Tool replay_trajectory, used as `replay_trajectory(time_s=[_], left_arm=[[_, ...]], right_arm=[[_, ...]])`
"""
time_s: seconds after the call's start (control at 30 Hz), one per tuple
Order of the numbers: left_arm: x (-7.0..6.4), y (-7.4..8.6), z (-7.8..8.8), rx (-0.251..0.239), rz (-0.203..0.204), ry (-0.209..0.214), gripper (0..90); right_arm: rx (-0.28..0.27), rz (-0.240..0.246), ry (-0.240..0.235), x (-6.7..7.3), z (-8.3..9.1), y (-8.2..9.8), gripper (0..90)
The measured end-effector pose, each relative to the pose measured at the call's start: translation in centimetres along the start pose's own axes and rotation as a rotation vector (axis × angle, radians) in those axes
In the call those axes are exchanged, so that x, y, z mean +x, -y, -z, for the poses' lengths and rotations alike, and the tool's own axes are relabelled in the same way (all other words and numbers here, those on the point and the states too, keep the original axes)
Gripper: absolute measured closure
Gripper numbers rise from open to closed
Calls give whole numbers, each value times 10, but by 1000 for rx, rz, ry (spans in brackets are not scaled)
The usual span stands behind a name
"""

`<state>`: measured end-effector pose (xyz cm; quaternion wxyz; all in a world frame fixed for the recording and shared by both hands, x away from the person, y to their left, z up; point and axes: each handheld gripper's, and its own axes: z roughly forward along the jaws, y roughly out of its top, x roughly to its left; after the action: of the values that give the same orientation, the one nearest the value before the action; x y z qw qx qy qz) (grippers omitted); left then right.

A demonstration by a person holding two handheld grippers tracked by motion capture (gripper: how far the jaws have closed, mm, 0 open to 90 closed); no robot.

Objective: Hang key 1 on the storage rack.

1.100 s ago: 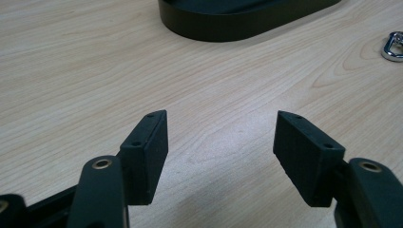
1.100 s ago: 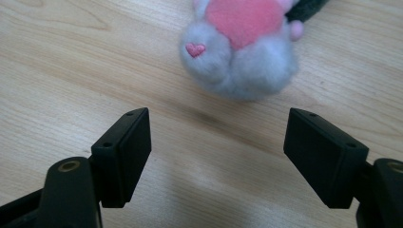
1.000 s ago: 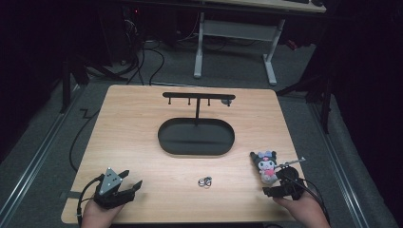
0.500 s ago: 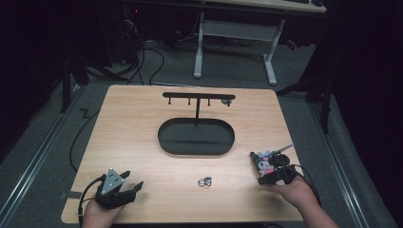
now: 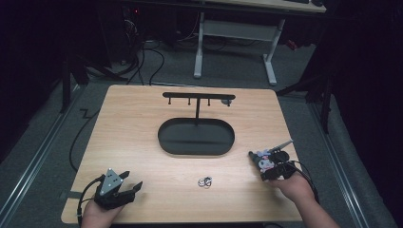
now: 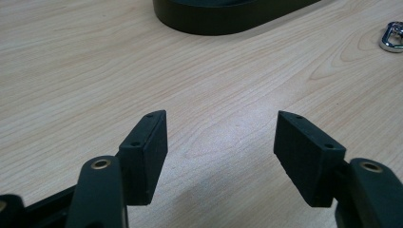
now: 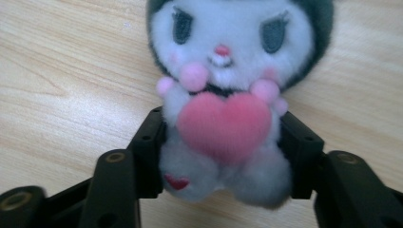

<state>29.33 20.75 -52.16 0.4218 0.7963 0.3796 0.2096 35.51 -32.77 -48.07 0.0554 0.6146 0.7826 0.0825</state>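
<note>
The desk [image 6: 71, 71] is pale, smooth-grained wood. The plush doll [image 7: 228, 95] looks like soft, fuzzy cloth. The claw pads [image 6: 152, 152] seem matt black plastic; the key ring [image 6: 392, 38], glossy metal.

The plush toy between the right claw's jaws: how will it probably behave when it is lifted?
The plush toy looks furry and stuffed, so it will probably squash between the right claw jaws rather than resist. It seems light for its size. Held at the body, its large head may flop.
</note>
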Motion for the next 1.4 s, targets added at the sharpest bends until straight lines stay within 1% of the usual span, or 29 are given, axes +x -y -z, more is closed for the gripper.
replay_trajectory(time_s=[0.03,0.07,0.1,0.17,0.2,0.23,0.27,0.33,0.37,0.4,0.43,0.47,0.57,0.67,0.7,0.77,0.83,0.9,0.97,1.03,1.07,1.17,1.3,1.37,1.4], left_arm=[[0,0,0,-1,1,-1,366],[0,0,0,-1,1,-1,366],[0,0,0,0,1,-1,366],[0,0,0,0,0,-2,366],[0,0,0,0,0,-1,366],[0,0,0,0,-1,-2,366],[-1,0,0,-2,-1,-4,366],[-1,0,0,-3,-3,-8,367],[-1,0,1,-5,-5,-9,368],[-1,0,1,-6,-6,-11,369],[0,0,1,-6,-3,-14,369],[0,0,1,-6,-3,-14,369],[0,1,1,-5,-3,-19,369],[0,1,1,-11,3,-23,369],[1,1,2,-12,5,-25,369],[1,1,3,-12,6,-28,369],[3,2,5,-23,14,-34,372],[4,2,5,-19,12,-36,372],[5,2,4,-19,27,-38,372],[5,1,4,-18,29,-39,372],[4,1,4,-17,25,-40,372],[4,1,4,-10,18,-36,369],[3,2,4,-8,20,-34,364],[3,2,5,-9,21,-34,362],[3,2,5,-12,20,-35,361]], right_arm=[[2,25,17,0,2,0,482],[2,25,17,0,2,0,482],[-2,51,30,2,4,1,494],[5,71,35,3,7,1,497],[5,71,35,3,7,1,497],[1,81,20,4,11,2,498],[-10,81,7,5,14,2,499],[-6,89,4,5,17,3,499],[-21,90,-9,7,20,3,499],[-22,91,-14,8,22,3,499],[-30,114,-41,12,28,4,499],[-30,114,-41,12,28,4,499],[-41,147,-57,19,36,4,499],[-47,157,-69,22,39,2,499],[-57,164,-82,25,42,1,499],[-58,163,-84,26,44,0,499],[-69,179,-90,31,48,-3,499],[-72,182,-92,32,50,-4,499],[-85,185,-100,36,55,-9,499],[-88,189,-100,37,56,-10,499],[-86,197,-102,40,61,-13,499],[-94,206,-101,43,65,-16,499],[-98,221,-97,46,72,-21,498],[-102,220,-94,48,75,-23,498],[-107,224,-102,49,76,-24,498]])
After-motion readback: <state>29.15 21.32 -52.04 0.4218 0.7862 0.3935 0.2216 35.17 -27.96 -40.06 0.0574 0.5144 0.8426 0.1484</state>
